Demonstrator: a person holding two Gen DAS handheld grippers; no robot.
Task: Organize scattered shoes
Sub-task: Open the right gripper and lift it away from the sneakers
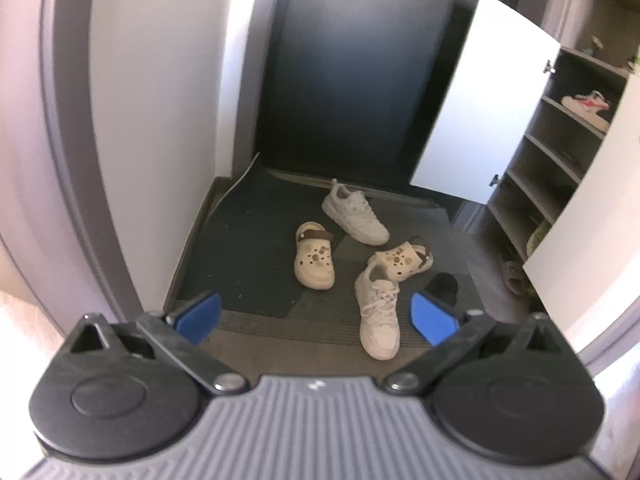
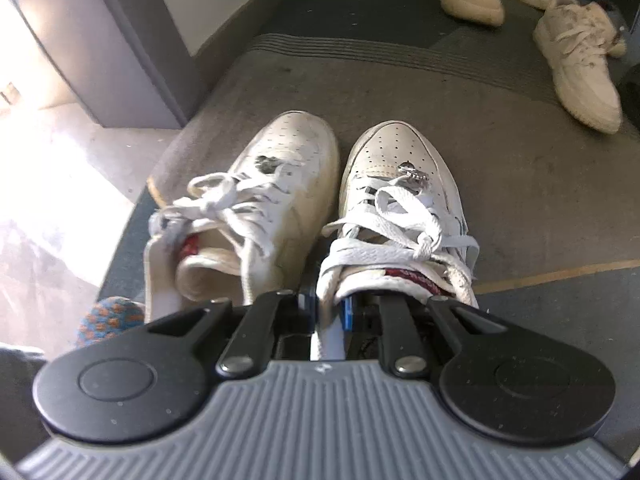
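Sneakers: a white laced pair stands side by side, toes pointing away, on the grey entry mat (image 2: 400,80). The right claw (image 2: 326,314) is clenched on the inner collar of the right-hand sneaker (image 2: 400,200), next to the left-hand sneaker (image 2: 280,184). The left claw (image 1: 316,314) hangs released, grasping nothing, well above the mat and facing the remaining scatter: a far white sneaker (image 1: 354,212), a near white sneaker (image 1: 378,312), and two cream clogs (image 1: 314,258) (image 1: 404,258). A shoe cabinet (image 1: 560,152) stands with its door (image 1: 484,100) swung wide, one sneaker already shelved (image 1: 588,106). To do the step well, judged from this grip: keep the pinch firm on the collar wall, not the loose laces, and lift level so the shoe does not swing; the free claw could take the mate. Hidden or unclear: the blue pads are mostly buried behind the collar; whether the pair touches cannot be told; a dark object (image 1: 442,286) beside the near sneaker and the lower shelves' contents are unidentifiable.
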